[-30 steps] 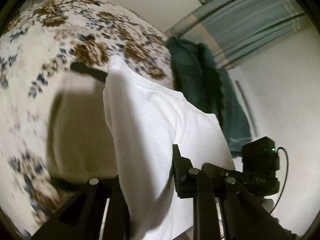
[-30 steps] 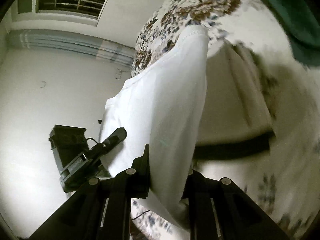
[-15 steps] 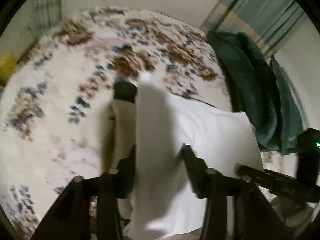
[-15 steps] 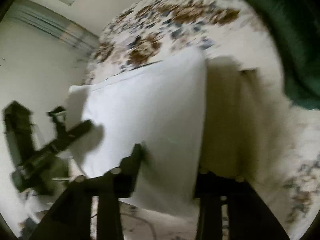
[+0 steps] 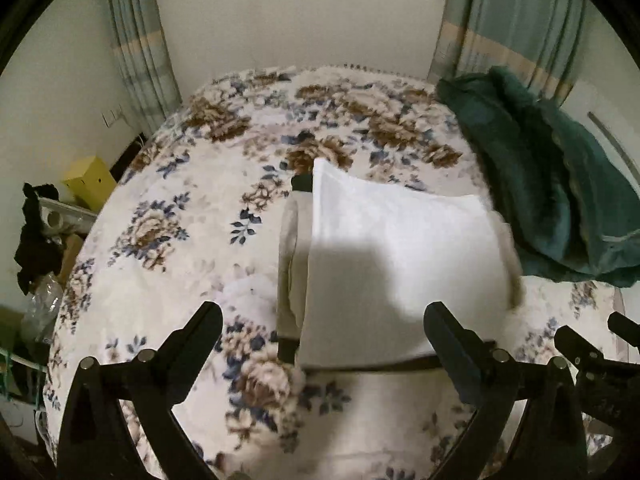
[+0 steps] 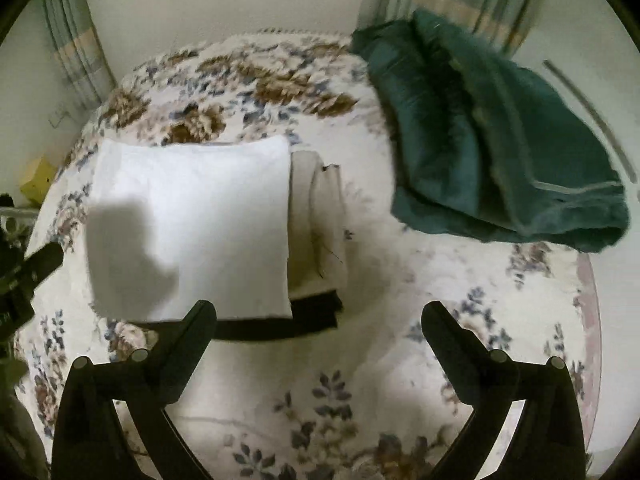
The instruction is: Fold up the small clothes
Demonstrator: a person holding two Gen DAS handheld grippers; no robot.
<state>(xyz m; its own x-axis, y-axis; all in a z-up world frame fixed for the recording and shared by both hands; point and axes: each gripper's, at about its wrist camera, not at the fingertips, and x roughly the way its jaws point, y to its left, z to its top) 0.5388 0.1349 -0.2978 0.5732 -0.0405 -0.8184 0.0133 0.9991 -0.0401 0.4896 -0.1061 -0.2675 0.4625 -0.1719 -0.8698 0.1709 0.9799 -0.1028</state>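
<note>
The left gripper was above the bed with its jaws opening, and nothing lay between its fingers. The white garment lay folded on the flowered blanket, ahead of the fingertips and slightly toward the right finger, clear of both. It rested on a beige garment with a dark band, which showed along its left edge and near edge.

The right gripper was likewise released, jaws opening and no cloth between them. In its view the white garment lay ahead of the left finger, whose tip overlapped the near hem in the picture; contact could not be judged. The beige garment showed beyond the gap between the fingers, at the white garment's right edge. A green blanket lay bunched well beyond the right finger. The other gripper's body was visible left of the left finger.
</note>
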